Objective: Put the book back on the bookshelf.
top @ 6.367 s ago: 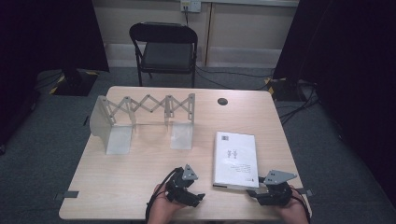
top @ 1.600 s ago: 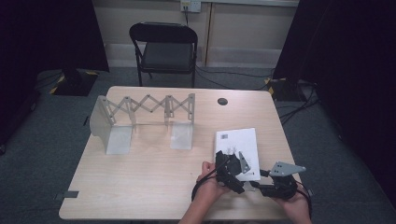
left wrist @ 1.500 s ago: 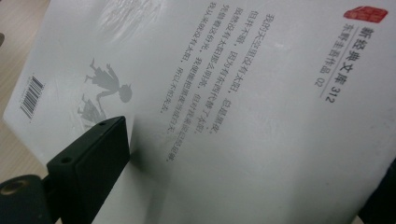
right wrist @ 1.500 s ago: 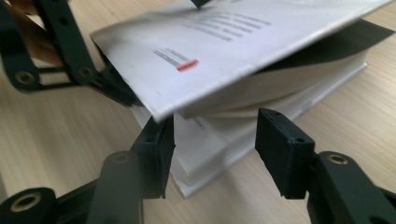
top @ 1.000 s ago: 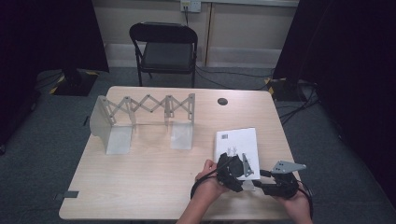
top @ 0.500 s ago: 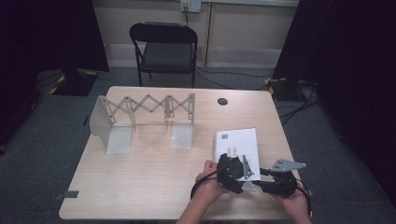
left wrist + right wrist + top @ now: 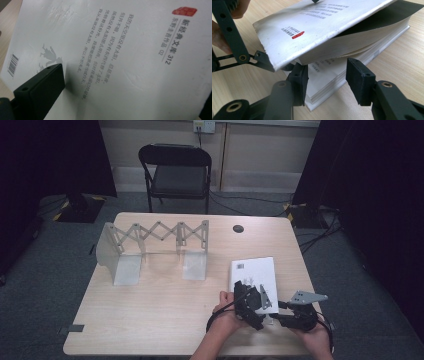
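A white paperback book [image 7: 252, 270] lies on the right part of the table. Its cover [image 7: 324, 22] and a wad of pages are raised at the near end, above the lower pages [image 7: 324, 82]. My left gripper [image 7: 248, 291] is over that near end. Its jaws have just been opening and now stand wide apart across the printed cover [image 7: 140, 50], without pinching it. One of its fingers [image 7: 263, 61] sits at the lifted cover's near edge. My right gripper [image 7: 328, 75] is open around the lower pages' near corner; the left finger [image 7: 298, 82] is at the paper and the right one stands apart.
A grey accordion-style rack [image 7: 155, 237] with two upright end plates stands at the back left of the wooden table [image 7: 165, 320]. A small black round cap [image 7: 238, 228] is set near the far edge. A black folding chair [image 7: 177, 170] stands behind the table.
The left gripper came across from the near left onto the book's near end. In the last second both hands have barely shifted, with the left drawn slightly nearer.
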A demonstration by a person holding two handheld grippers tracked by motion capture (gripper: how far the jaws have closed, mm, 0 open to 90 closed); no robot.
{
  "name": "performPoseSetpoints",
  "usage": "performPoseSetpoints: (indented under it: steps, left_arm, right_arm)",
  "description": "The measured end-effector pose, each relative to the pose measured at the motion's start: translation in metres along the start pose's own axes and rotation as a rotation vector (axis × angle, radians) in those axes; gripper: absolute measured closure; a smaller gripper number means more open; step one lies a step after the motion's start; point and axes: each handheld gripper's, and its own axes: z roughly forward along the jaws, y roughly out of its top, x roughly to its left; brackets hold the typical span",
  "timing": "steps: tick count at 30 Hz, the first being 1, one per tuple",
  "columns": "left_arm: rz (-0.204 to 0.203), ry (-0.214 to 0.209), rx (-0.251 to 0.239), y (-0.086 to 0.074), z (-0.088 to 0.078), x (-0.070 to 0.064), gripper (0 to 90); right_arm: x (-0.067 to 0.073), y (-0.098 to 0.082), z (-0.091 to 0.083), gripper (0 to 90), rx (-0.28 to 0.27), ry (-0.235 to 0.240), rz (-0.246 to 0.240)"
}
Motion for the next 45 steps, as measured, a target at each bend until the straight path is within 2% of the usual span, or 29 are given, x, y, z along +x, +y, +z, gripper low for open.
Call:
performPoseSetpoints:
  steps: [3, 4, 5, 6, 8, 9, 10, 13, 15, 16, 19, 21, 22, 29, 32, 34, 39, 40, 41, 43, 45]
  left_arm:
    - [0.013, -0.005, 0.003, 0.001, -0.003, 0.003, 7.1]
    - [0.039, -0.008, 0.008, 0.002, -0.005, 0.003, 7.1]
    - [0.058, -0.008, -0.011, 0.002, -0.008, 0.002, 11.2]
    - [0.12, -0.011, -0.005, 0.006, -0.014, 0.0, 23.0]
    - [0.126, -0.012, -0.009, 0.007, -0.016, -0.001, 28.1]
    - [0.143, -0.016, 0.003, 0.01, -0.021, 0.001, 30.2]
    - [0.144, -0.02, 0.001, 0.011, -0.023, 0.001, 31.8]
    - [0.162, -0.027, 0.01, 0.014, -0.029, 0.005, 36.8]
    - [0.157, -0.026, 0.002, 0.014, -0.03, 0.005, 39.2]
    - [0.155, -0.035, 0.01, 0.016, -0.034, 0.008, 40.4]
    - [0.157, -0.045, 0.014, 0.02, -0.039, 0.013, 42.9]
    - [0.15, -0.054, 0.011, 0.021, -0.041, 0.016, 43.5]
    - [0.155, -0.06, 0.019, 0.023, -0.043, 0.019, 44.6]
    - [0.127, -0.087, 0.032, 0.03, -0.05, 0.03, 45.9]
    - [0.121, -0.093, 0.039, 0.033, -0.051, 0.033, 46.3]
    - [0.114, -0.097, 0.042, 0.033, -0.052, 0.035, 46.4]
    - [0.103, -0.104, 0.047, 0.035, -0.053, 0.037, 46.5]
    - [0.098, -0.104, 0.046, 0.035, -0.053, 0.037, 46.5]
    - [0.106, -0.104, 0.053, 0.036, -0.053, 0.038, 46.5]
    - [0.102, -0.108, 0.059, 0.037, -0.053, 0.038, 46.4]
    - [0.096, -0.109, 0.053, 0.037, -0.053, 0.039, 46.4]
  right_arm:
    - [-0.001, 0.0, 0.0, 52.7, -0.01, 0.015, 0.015]
    - [-0.001, 0.0, 0.0, 52.7, -0.01, 0.015, 0.015]
    - [-0.001, 0.001, -0.001, 52.6, -0.014, 0.018, 0.011]
    - [-0.001, 0.002, -0.002, 49.4, -0.035, 0.026, 0.014]
    - [-0.002, 0.002, -0.005, 42.3, -0.048, 0.019, 0.01]
    - [-0.004, 0.001, -0.006, 39.3, -0.059, 0.012, 0.013]
    - [-0.006, 0.0, -0.007, 38.5, -0.061, 0.006, 0.012]
    - [-0.012, -0.006, -0.008, 31.0, -0.043, 0.012, 0.0]
    - [-0.014, -0.008, -0.008, 30.0, -0.032, 0.01, -0.007]
    - [-0.017, -0.014, -0.007, 29.2, 0.001, 0.01, -0.028]
    - [-0.022, -0.022, -0.006, 29.2, 0.032, 0.029, -0.028]
    - [-0.023, -0.023, -0.007, 29.1, 0.033, 0.035, -0.027]
    - [-0.024, -0.026, -0.008, 28.8, 0.04, 0.04, -0.047]
    - [-0.024, -0.029, -0.006, 27.3, 0.05, 0.033, -0.09]
    - [-0.023, -0.032, 0.0, 27.3, 0.08, 0.045, -0.104]
    - [-0.022, -0.034, 0.003, 26.3, 0.094, 0.034, -0.111]
    - [-0.022, -0.031, 0.009, 25.6, 0.078, 0.013, -0.101]
    - [-0.023, -0.028, 0.014, 25.1, 0.069, 0.004, -0.085]
    - [-0.023, -0.028, 0.014, 25.1, 0.069, 0.004, -0.085]
    - [-0.023, -0.025, 0.022, 25.1, 0.036, -0.009, -0.077]
    - [-0.023, -0.025, 0.023, 25.1, 0.028, -0.014, -0.072]
